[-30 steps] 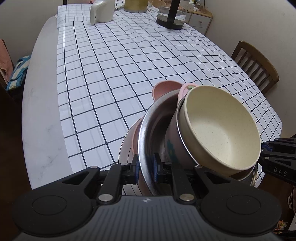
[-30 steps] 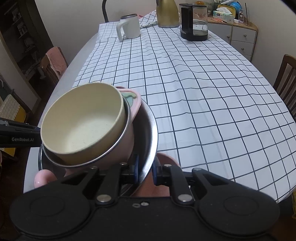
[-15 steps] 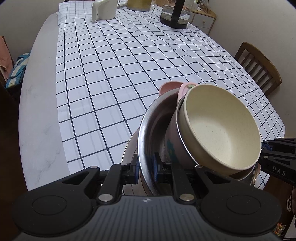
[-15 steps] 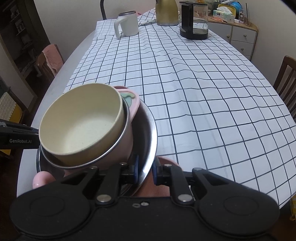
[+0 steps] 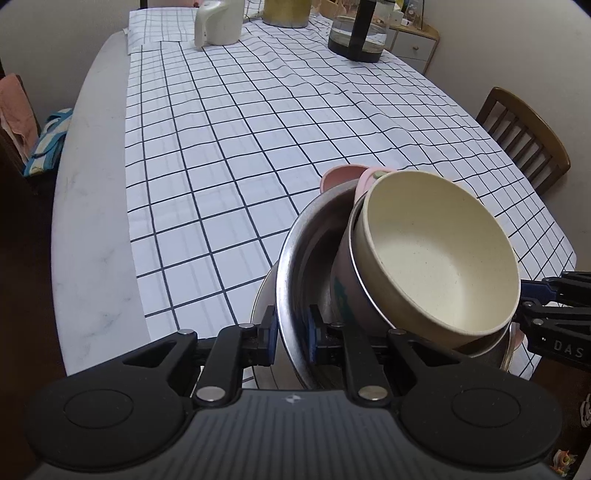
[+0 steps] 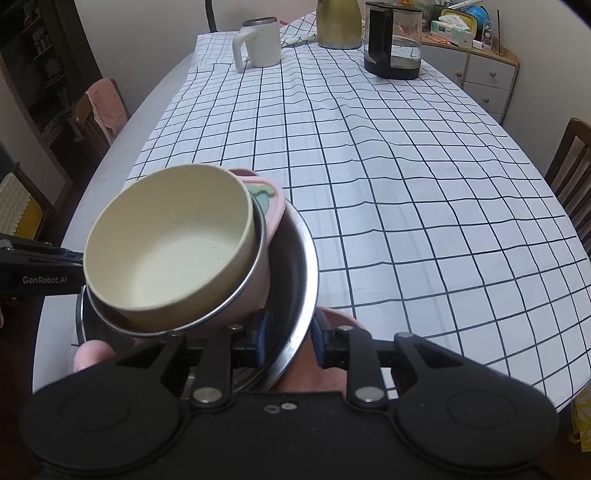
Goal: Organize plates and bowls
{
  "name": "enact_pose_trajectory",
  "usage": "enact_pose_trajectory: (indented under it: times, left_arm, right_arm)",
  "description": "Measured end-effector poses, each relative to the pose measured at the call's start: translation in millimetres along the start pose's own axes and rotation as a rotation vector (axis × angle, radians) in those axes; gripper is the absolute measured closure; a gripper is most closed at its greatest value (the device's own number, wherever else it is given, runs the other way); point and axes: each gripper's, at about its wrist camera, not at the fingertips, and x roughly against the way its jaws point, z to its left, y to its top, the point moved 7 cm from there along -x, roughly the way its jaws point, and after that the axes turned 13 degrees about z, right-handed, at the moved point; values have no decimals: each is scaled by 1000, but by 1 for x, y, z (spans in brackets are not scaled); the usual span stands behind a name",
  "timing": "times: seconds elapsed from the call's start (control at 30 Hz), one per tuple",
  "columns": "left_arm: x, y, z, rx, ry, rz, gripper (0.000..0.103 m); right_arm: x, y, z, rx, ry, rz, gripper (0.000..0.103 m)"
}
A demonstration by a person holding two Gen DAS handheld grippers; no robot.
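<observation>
A steel bowl (image 5: 295,258) (image 6: 295,295) stands near the table's front edge. In it leans a pink bowl (image 5: 343,284) (image 6: 271,206) with a steel rim, and a cream bowl (image 5: 436,251) (image 6: 173,254) nests inside that. A pink plate (image 5: 338,173) (image 6: 334,321) lies under the stack. My left gripper (image 5: 291,332) (image 6: 40,266) pinches the steel bowl's left rim, its jaws just starting to open. My right gripper (image 6: 289,338) (image 5: 546,306) straddles the opposite rim. Its jaws are opening, and the rim stands loose between the pads.
A checked cloth (image 5: 258,147) covers the long table. At the far end stand a white mug (image 6: 258,44), a gold pot (image 6: 338,24) and a glass kettle (image 6: 393,48). A wooden chair (image 5: 524,136) is at the right, and a cabinet (image 6: 487,81) is behind.
My right gripper's jaws have spread apart from the steel bowl's rim. The left gripper and the stack stay where they were.
</observation>
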Motion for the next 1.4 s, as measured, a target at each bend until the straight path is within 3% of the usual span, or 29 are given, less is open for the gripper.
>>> enact_pose_trajectory:
  times: [0.1, 0.17, 0.23, 0.3, 0.7, 0.93, 1.07, 1.13, 1.4]
  left_arm:
    - [8, -3, 1, 6, 11, -24, 82]
    - [16, -6, 0, 12, 13, -43, 74]
    - [23, -9, -2, 20, 25, -70, 56]
    - [32, -11, -3, 31, 47, -100, 50]
    - [74, -33, -19, 118, 102, -193, 48]
    - [100, -47, -41, 131, 108, -255, 33]
    - [112, -55, -53, 152, 92, -279, 31]
    - [116, -58, -59, 160, 85, -289, 24]
    - [124, -67, -80, 201, 62, -306, 21]
  right_arm:
    - [6, -2, 0, 8, 6, -9, 63]
    - [12, -5, -1, 12, 10, -19, 58]
    - [18, -7, -1, 21, 23, -27, 54]
    - [25, -8, -2, 34, 29, -41, 50]
    - [61, -16, -5, 125, 116, -97, 31]
    - [86, -18, -6, 166, 154, -156, 19]
    - [100, -19, -5, 187, 175, -188, 11]
    - [108, -19, -5, 198, 177, -213, 4]
    - [127, -22, -9, 212, 191, -257, 0]
